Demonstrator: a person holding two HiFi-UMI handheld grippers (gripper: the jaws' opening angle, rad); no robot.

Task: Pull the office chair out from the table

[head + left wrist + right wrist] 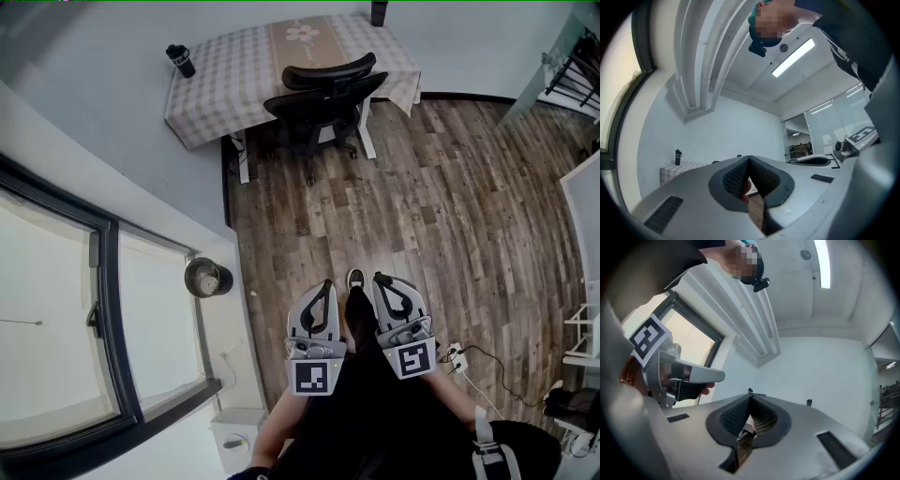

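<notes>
A black office chair point(323, 103) stands tucked against the table point(234, 80) with the checked cloth, far across the wooden floor. Both grippers hang close to the person's body, well short of the chair. My left gripper point(325, 284) is shut with nothing in it, its jaws meeting at the tips point(749, 159). Beside it my right gripper point(380, 278) is likewise shut and empty, jaws closed together point(750, 397). In the left gripper view the table's corner point(672, 171) and a dark bottle point(678, 156) show at the left.
A dark bottle point(180, 60) stands on the table's left end, another dark object point(379, 11) at its back edge. A round bin point(206, 277) sits by the window wall on the left. Cables and a plug strip point(457, 356) lie on the floor at the right, near white shelving point(586, 328).
</notes>
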